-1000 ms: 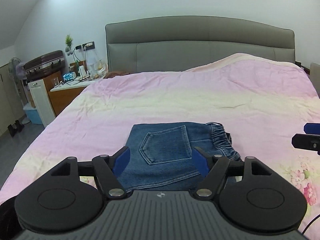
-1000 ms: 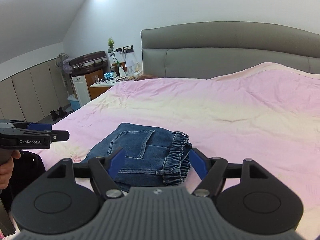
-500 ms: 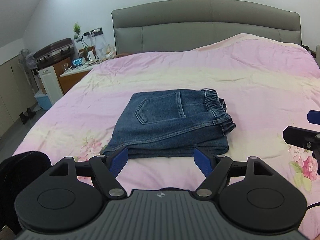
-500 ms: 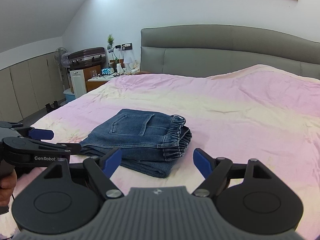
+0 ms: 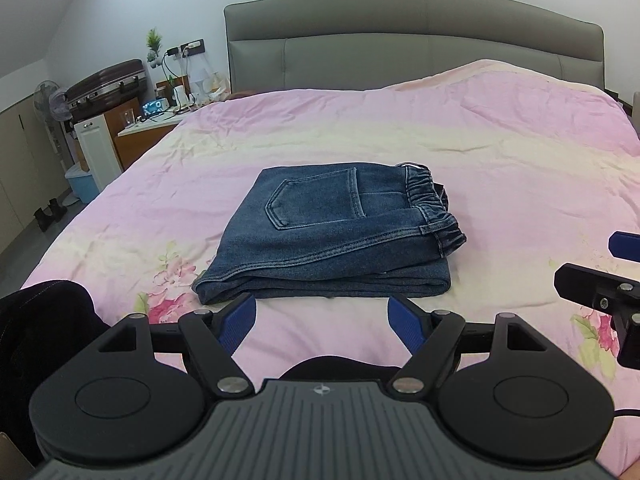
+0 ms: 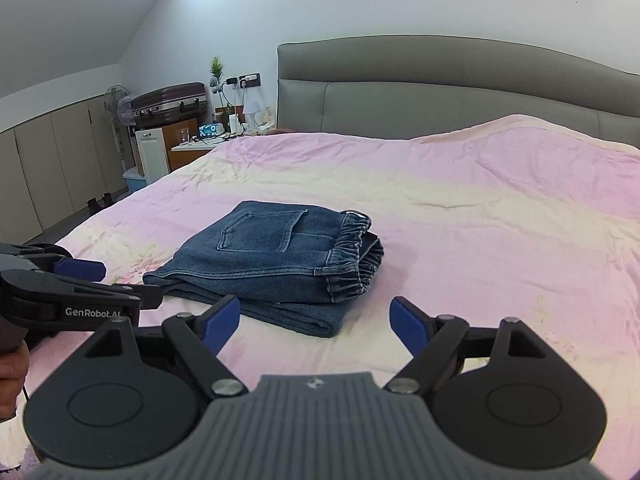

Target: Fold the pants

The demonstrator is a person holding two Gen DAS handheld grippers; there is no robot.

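Both wrist cameras look low from bed's near edge toward headboard (image 5: pixel 412 40); both share folded pants (image 5: pixel 336 236), mid-distance.

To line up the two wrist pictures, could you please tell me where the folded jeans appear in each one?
Left wrist view: jeans at centre, just beyond the open left gripper, waistband to the right.
Right wrist view: jeans left of centre, beyond the right gripper, whose jaws are opening with nothing between them.
Shared landmark: the grey headboard behind the bed.
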